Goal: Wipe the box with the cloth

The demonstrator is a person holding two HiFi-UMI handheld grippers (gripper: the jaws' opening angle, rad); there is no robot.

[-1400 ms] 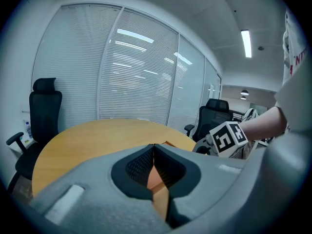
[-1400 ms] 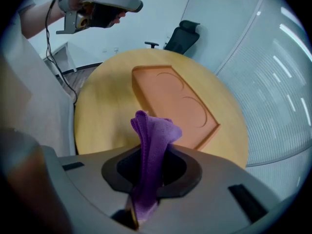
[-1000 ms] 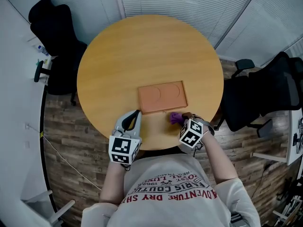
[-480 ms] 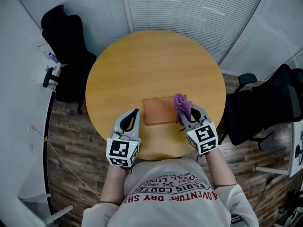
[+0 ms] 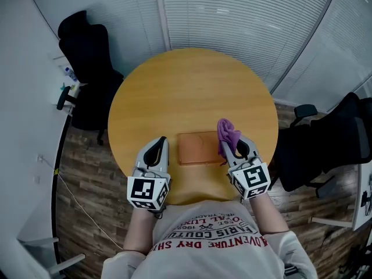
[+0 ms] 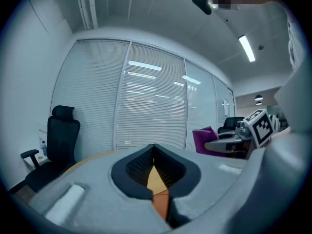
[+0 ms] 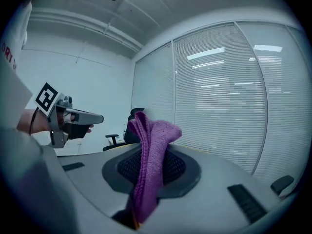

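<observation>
Purple cloth [image 5: 228, 132] in right gripper [image 5: 229, 147], seemingly over box [image 5: 196, 148]'s right edge

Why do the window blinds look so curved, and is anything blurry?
Head view: a wide lens bows the blinds around the table. Left gripper view: black corners, a glaring ceiling lamp. Right gripper view: the cloth is sharp.

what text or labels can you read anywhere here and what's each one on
"ADVENTURE DRY SH": red print on the person's white shirt, upside down in the head view, the rest cut off.
"PARIS COUTU": the line next to it on the same shirt, its end unclear.
Smaller shirt lines: too small to read.
Cubes on the left gripper and right gripper: square marker patterns only, no letters.
Box and cloth: no text.
</observation>
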